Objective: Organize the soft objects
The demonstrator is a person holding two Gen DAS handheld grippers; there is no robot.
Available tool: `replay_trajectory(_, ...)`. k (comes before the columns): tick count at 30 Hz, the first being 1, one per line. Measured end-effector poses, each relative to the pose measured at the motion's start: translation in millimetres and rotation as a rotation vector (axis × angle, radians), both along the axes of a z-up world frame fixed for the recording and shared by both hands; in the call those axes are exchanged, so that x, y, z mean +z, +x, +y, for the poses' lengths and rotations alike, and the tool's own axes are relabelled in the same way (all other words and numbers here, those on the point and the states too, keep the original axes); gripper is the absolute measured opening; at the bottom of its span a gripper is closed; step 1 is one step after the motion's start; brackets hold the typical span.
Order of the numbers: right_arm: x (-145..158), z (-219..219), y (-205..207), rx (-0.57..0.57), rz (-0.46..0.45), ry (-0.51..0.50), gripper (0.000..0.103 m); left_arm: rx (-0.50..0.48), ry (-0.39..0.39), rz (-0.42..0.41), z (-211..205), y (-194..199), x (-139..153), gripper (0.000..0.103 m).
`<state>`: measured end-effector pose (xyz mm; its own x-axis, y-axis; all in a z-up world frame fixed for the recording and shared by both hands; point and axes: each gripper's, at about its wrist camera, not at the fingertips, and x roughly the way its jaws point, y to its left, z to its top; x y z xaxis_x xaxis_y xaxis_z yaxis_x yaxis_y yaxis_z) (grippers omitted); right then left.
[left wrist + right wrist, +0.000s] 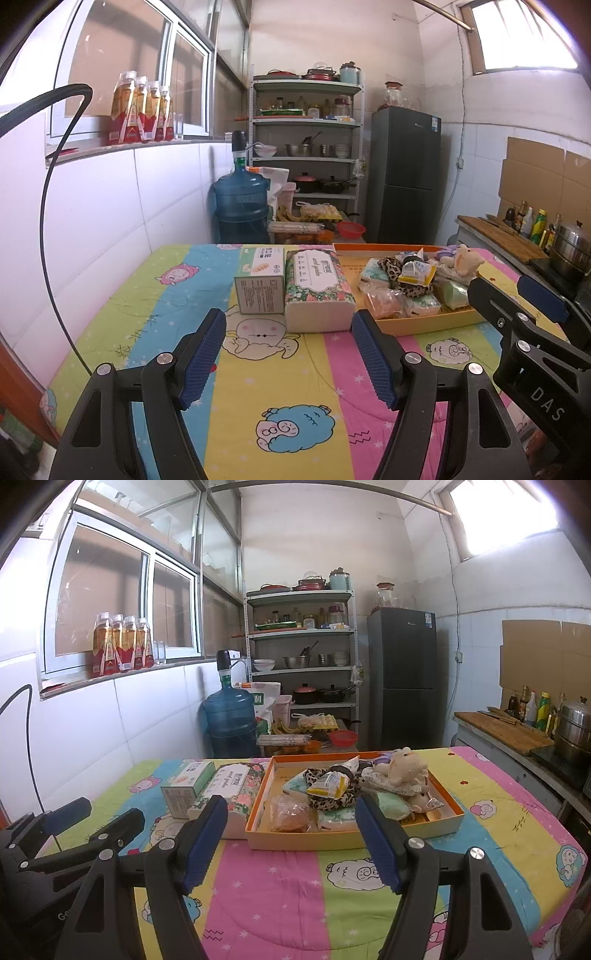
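Both the left gripper (288,354) and right gripper (291,834) hover empty, jaws apart, short of the shallow orange cardboard tray (354,840). A floral-wrapped tissue pack (317,291) sits just beside that tray.

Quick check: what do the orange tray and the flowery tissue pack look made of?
Orange tray: likely cardboard, matte; thin straight walls with crisp folded corners. Flowery tissue pack: soft printed plastic film, slightly glossy, over white paper tissue showing at the end.

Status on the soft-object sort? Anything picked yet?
Done: tissue pack and small box sit beside the orange tray. In hand: nothing; left tool and right tool open, empty. Left: plush toy, leopard fabric and packets piled in the tray.
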<state>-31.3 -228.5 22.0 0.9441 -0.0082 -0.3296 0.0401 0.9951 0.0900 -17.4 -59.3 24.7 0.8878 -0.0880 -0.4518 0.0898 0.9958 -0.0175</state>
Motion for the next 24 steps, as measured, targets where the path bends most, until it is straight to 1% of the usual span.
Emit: replay_trajectory(24, 0.2, 0.6, 0.0, 0.000, 0.002, 0.000, 0.071, 0.000, -0.001, 0.004, -0.1, -2.1, -3.2, 0.073)
